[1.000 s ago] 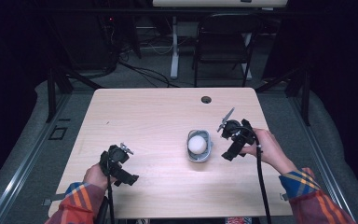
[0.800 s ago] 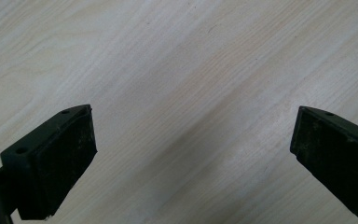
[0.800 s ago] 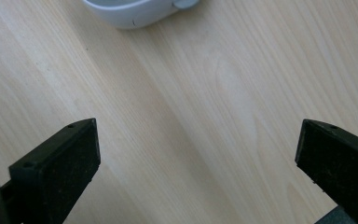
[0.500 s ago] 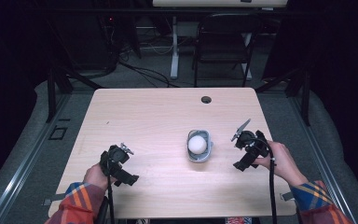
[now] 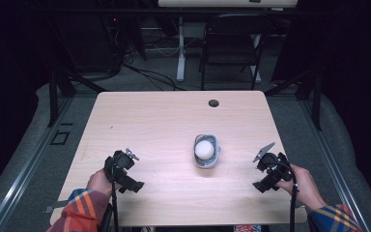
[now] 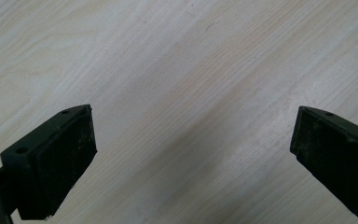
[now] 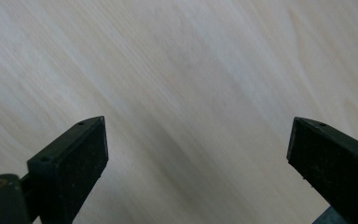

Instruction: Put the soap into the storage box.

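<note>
Right of the table's (image 5: 140,121) centre, toward the near edge: a small grey bowl (image 5: 206,151) holding a white ball (image 5: 205,149). Near the right edge, close to the near right corner, well apart from the bowl: right gripper (image 5: 265,171), jaws spread wide over bare wood, empty. Toward the near left corner: left gripper (image 5: 123,170), jaws likewise wide apart, gripping nothing. By the far edge, a dark round hole (image 5: 214,103).

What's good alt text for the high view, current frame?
A white ball sits in a small grey bowl near the middle of a pale wooden table. A person in plaid sleeves holds black tongs in each hand near the front edge, left tongs and right tongs, both apart from the bowl.
</note>
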The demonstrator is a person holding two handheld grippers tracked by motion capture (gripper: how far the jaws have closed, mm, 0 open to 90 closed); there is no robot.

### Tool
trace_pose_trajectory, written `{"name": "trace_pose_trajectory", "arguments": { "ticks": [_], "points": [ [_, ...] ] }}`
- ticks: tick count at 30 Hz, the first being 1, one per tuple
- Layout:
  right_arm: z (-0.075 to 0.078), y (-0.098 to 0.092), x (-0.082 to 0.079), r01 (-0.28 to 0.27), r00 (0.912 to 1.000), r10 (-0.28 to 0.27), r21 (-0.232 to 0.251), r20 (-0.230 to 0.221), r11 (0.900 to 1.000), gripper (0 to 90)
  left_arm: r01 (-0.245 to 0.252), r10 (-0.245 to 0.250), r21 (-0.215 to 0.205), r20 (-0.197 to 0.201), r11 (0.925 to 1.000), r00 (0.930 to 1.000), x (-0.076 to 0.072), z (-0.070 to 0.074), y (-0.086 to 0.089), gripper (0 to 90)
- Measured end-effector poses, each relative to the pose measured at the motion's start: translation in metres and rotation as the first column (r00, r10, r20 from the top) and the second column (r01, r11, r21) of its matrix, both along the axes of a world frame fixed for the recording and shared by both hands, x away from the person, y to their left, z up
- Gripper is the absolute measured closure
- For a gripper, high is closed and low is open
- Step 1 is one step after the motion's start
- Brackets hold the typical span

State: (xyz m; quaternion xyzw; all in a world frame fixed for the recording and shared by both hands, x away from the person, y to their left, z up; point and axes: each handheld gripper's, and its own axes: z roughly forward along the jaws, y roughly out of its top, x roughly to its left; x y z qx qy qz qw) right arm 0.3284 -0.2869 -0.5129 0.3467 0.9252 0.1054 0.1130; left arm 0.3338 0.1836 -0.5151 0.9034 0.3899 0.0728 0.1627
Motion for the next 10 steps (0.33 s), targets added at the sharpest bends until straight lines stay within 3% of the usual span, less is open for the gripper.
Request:
{"name": "trace_pose_trajectory", "arguments": {
  "ticks": [1, 4, 10],
  "points": [
    [-0.0043, -0.0067, -0.0025, 0.015, 0.9994, -0.015, -0.009, -0.031, 1.000, 4.9, 0.001, -0.001, 0.000, -0.003, 1.0000, 1.0000, 0.0001, 0.0001, -0.0003, 0.2],
    [-0.0088, -0.0117, -0.0041, 0.044, 0.9982, -0.045, -0.020, -0.040, 0.999, 6.1, 0.002, -0.002, 0.004, -0.004, 1.0000, 1.0000, 0.0007, 0.0002, -0.0009, 0.2],
    [-0.0070, -0.0131, 0.0005, 0.048, 0.9978, -0.050, -0.037, -0.045, 0.998, 9.4, 0.012, -0.012, 0.013, -0.014, 0.9998, 0.9998, 0.0021, -0.0006, -0.0024, 0.2]
  ]
}}
